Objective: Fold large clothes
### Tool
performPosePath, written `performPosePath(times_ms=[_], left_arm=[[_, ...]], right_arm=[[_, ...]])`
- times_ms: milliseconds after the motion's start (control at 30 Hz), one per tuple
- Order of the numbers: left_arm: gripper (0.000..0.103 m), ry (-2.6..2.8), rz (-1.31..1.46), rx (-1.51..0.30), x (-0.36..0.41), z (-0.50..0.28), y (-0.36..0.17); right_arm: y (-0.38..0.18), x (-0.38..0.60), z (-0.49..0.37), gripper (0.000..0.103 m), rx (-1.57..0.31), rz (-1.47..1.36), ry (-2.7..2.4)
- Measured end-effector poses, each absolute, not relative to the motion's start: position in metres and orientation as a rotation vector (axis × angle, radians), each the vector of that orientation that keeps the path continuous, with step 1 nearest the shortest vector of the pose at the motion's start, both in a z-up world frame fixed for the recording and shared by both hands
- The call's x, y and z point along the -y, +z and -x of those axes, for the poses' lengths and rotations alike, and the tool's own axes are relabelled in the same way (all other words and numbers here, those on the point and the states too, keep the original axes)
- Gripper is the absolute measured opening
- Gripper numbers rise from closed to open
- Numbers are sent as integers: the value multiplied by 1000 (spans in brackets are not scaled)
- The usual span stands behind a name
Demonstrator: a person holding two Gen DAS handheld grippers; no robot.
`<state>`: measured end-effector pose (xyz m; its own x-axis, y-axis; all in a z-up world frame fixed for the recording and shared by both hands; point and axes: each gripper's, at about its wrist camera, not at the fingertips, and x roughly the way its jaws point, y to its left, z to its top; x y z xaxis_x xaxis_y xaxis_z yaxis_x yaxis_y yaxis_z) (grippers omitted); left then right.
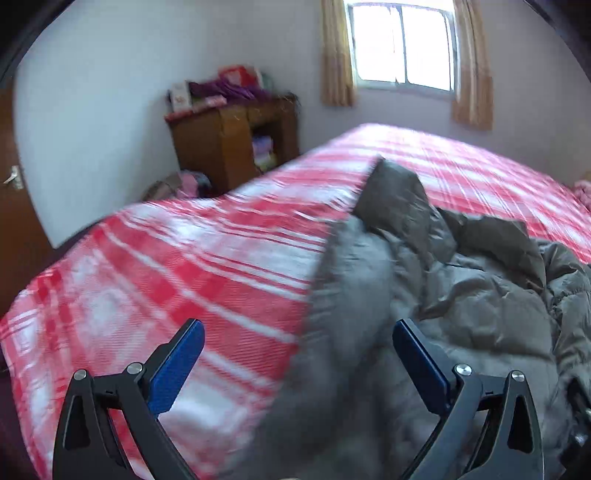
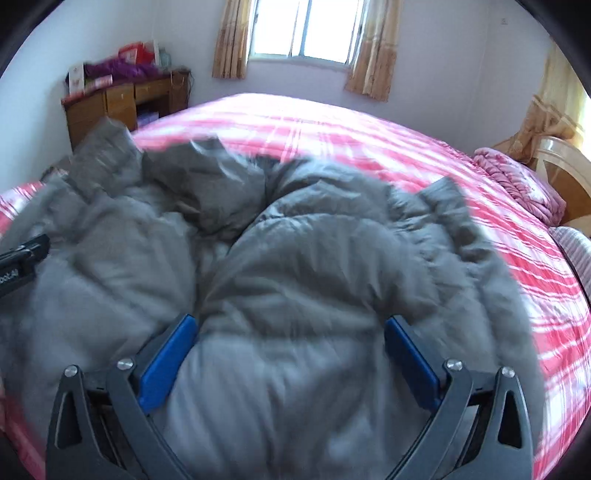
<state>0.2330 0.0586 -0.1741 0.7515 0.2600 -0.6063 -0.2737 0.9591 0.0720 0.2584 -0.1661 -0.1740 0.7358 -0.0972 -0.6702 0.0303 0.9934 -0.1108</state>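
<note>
A large grey padded jacket lies crumpled on a bed with a red and white checked cover. In the left wrist view the jacket fills the right half and the bed cover the left. My left gripper is open and empty, over the jacket's left edge. My right gripper is open and empty, just above the middle of the jacket. Part of the left gripper's body shows at the left edge of the right wrist view.
A wooden cabinet with clutter on top stands against the far wall left of the bed. A curtained window is behind the bed. A pink quilt lies at the bed's right end by the headboard. A door is at far left.
</note>
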Motion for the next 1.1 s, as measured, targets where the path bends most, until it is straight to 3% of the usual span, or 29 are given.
performPosePath(times_ms=[233,500,567,633,700,733,833,933,1100], left_arm=[[102,261,179,-837,-86,-228,-221],[101,202,170,-812,-83,-226,-231],[89,169,177,-811,-82,-224,-227],[60,99,192,-818,-73,-220,-221],[51,61,198,-828,-64,-216,-217],[36,22,214,-837,-60,-216,-217],[18,-20,197,-838,-53,-214,-213],[10,-29,194,-824,-56,-212,-207],[8,-36,239,-780,-76,-207,-189]], right_arm=[[-193,154,-212,103,-717,197,-68],[-211,148,-221,103,-733,212,-58],[-212,146,-218,103,-736,202,-52],[-213,147,-218,103,-737,205,-54],[-213,147,-215,103,-735,210,-59],[-213,148,-215,103,-734,211,-61],[-212,146,-214,103,-734,207,-65],[-212,148,-213,103,-733,195,-64],[-209,135,-210,103,-729,238,-87]])
